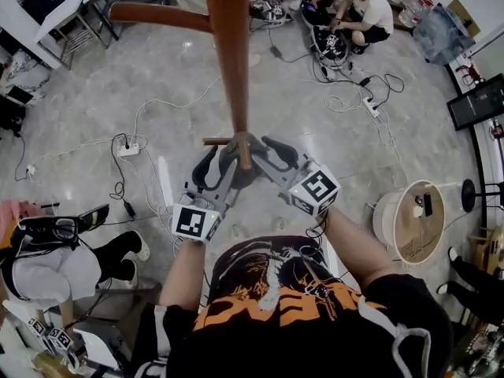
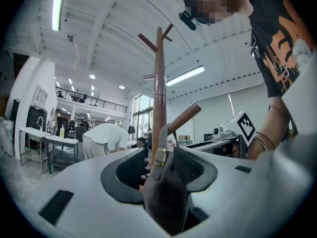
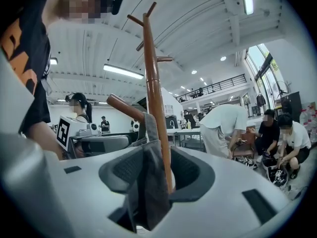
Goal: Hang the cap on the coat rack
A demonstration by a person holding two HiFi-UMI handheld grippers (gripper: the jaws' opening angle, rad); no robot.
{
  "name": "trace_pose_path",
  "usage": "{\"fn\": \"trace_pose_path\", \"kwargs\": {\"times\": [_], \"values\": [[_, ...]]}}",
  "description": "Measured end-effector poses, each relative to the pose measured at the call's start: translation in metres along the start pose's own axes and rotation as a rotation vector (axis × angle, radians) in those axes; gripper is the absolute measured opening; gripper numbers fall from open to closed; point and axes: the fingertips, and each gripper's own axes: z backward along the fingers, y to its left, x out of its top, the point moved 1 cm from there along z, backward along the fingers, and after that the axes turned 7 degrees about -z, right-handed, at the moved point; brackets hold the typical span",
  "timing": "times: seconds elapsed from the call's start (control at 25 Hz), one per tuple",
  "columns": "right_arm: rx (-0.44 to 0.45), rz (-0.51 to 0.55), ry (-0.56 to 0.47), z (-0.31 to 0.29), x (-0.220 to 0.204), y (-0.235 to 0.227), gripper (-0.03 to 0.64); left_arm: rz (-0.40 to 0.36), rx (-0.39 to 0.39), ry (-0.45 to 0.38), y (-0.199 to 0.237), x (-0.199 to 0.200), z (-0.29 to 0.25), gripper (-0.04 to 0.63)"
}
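Note:
The wooden coat rack pole [image 1: 230, 53] rises right in front of me, with a short low peg [image 1: 216, 141] beside it. A dark grey cap [image 1: 240, 164] hangs at that peg between both grippers. In the left gripper view its strap with a gold buckle [image 2: 159, 157] runs up onto the slanted peg [image 2: 185, 117]. My left gripper [image 2: 158, 170] stands open around the cap [image 2: 166, 192], with a gap at the pads. My right gripper [image 3: 157, 170] is also open, the cap's cloth [image 3: 146, 192] hanging loose between its jaws beside the pole [image 3: 154, 93].
A longer upper peg [image 1: 157, 14] sticks out to the left. Cables and a power strip [image 1: 128, 149] lie on the grey floor. People crouch at the far right [image 1: 358, 10], another person stands at the left [image 1: 55, 258]. A round stool [image 1: 413, 220] is at my right.

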Motion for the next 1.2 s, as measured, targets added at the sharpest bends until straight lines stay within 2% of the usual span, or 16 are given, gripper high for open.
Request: {"fn": "trace_pose_path", "kwargs": {"times": [0.04,0.32,0.48,0.76,0.96,1.12,1.2], "values": [[-0.001,0.005,-0.003,0.001,0.001,0.000,0.203,0.004,0.008,-0.010,0.002,0.003,0.001,0.204],[-0.016,0.049,-0.017,0.018,0.007,0.003,0.224,-0.005,0.049,-0.025,0.003,0.012,0.011,0.195],[-0.059,0.066,-0.013,0.032,0.008,0.002,0.282,-0.009,0.057,-0.016,-0.003,0.017,0.020,0.189],[-0.080,0.083,-0.036,0.049,0.029,0.007,0.284,-0.013,0.028,-0.008,-0.003,0.037,0.030,0.189],[-0.067,0.097,-0.077,0.058,0.055,0.019,0.237,-0.023,0.028,0.004,-0.002,0.058,0.037,0.172],[-0.062,0.092,-0.130,0.080,0.082,0.031,0.119,-0.037,0.026,0.013,-0.015,0.079,0.042,0.141],[-0.054,0.101,-0.132,0.086,0.095,0.041,0.058,-0.040,0.045,0.019,-0.016,0.097,0.050,0.087]]}}
